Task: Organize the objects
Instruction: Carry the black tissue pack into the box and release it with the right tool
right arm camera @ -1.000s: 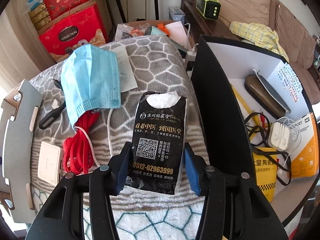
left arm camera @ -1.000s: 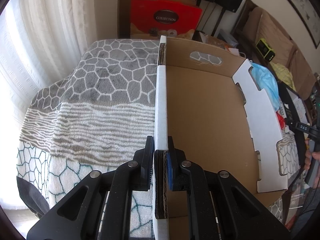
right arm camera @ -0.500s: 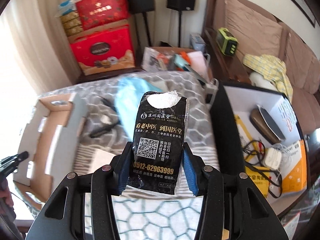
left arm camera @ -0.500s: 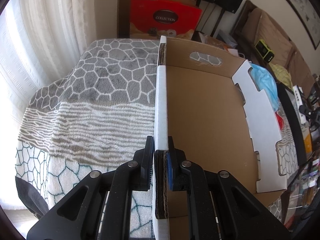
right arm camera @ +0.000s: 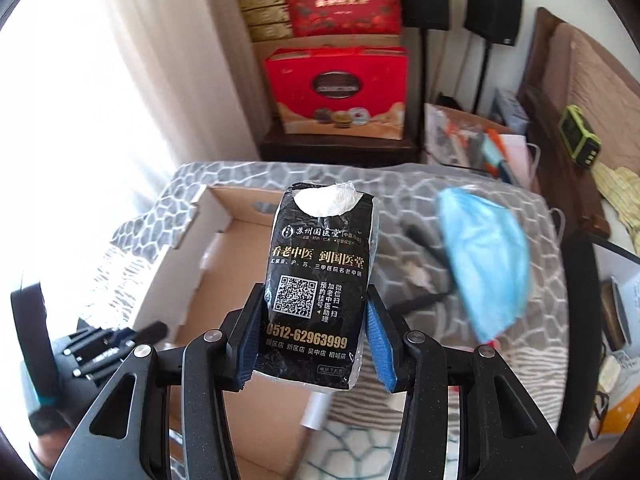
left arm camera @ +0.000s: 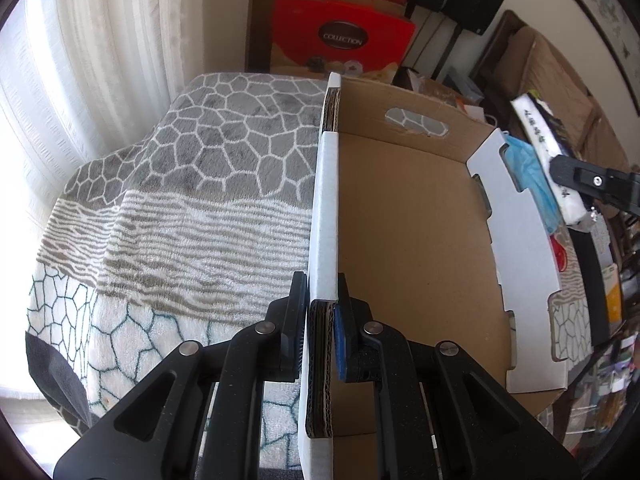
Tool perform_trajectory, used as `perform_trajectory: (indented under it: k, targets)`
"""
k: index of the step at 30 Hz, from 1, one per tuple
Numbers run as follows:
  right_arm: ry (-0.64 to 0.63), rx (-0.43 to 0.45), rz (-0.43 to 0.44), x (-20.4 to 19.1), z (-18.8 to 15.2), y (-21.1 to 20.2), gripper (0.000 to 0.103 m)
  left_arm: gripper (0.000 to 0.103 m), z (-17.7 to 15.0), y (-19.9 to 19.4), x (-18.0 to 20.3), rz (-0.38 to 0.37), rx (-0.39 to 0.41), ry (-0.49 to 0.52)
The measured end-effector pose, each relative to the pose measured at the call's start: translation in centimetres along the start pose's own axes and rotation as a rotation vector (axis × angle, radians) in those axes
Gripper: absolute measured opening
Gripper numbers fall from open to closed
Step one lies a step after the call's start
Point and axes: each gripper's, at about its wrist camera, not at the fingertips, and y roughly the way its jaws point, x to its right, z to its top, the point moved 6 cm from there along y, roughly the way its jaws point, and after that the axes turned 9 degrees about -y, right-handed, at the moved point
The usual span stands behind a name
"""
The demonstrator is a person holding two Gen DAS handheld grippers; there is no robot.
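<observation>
My left gripper [left arm camera: 322, 316] is shut on the left wall of an open cardboard box [left arm camera: 404, 240], which lies on a patterned blanket. The box is empty inside. My right gripper [right arm camera: 316, 320] is shut on a black tissue pack [right arm camera: 318, 284] with gold Chinese print and a QR code. It holds the pack in the air, above the box's right side [right arm camera: 224, 280]. In the left wrist view the tissue pack [left arm camera: 548, 128] and the right gripper [left arm camera: 560, 172] show at the far right, above the box's white flap [left arm camera: 520, 240].
A blue face mask [right arm camera: 488, 256] and a black cable [right arm camera: 420, 240] lie on the blanket [left arm camera: 200, 200] right of the box. A black-walled box [right arm camera: 580, 280] with small items stands further right. Red gift boxes [right arm camera: 340, 92] and speakers [right arm camera: 494, 16] stand behind.
My right gripper has lifted the tissue pack off the blanket and swung it left, over toward the cardboard box. The left gripper has kept its hold on the box wall.
</observation>
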Motion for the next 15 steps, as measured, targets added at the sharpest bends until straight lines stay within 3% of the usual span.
perform_trajectory:
  k: [6, 15]
  targets:
    - [0.011, -0.062, 0.068, -3.6, 1.0, 3.9, 0.048, 0.011, -0.3, -0.1, 0.1, -0.016, -0.003, -0.019]
    - [0.051, -0.161, 0.079, -6.0, 1.5, 9.7, 0.048, 0.012, -0.3, 0.0, -0.1, -0.024, 0.001, -0.023]
